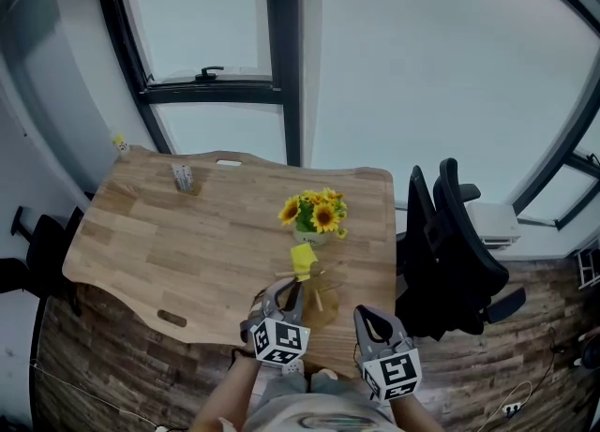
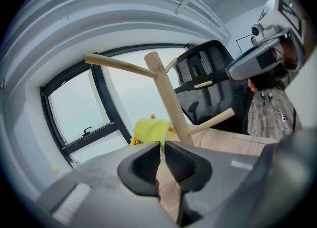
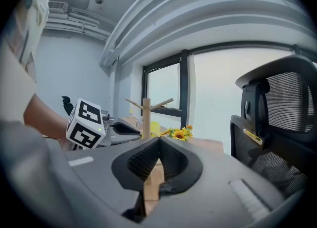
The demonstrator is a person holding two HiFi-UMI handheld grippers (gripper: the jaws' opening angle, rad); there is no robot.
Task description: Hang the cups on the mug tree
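Left gripper (image 2: 162,145): the ribbed pads (image 2: 148,161) are released, with a thin slit between them and nothing clamped. A pale thin edge shows at the top of the slit, but it is unclear what it is. Right gripper (image 3: 158,140): clenched, tips meeting, nothing between them.

The mug tree (image 2: 166,98) is straight ahead of the left fingers and close. Its trunk stands upright with the long axis vertical, and its pegs slant up and outward. The base is hidden behind the left jaws. From the right fingers the tree is ahead and to the left, past the left gripper's marker cube.

The yellow cup (image 2: 148,130) is just beyond the trunk and partly covered by it. It is not clear whether it hangs on a peg or stands on the table (image 1: 169,243), nor which way its mouth points.

The sunflowers (image 1: 316,212) are further out past the cup, near the far table edge. The black chair (image 1: 450,252) is off to the right of both grippers, beside the table. A small object (image 1: 183,177) sits well apart at the far left and is too small to identify. Windows are behind everything.
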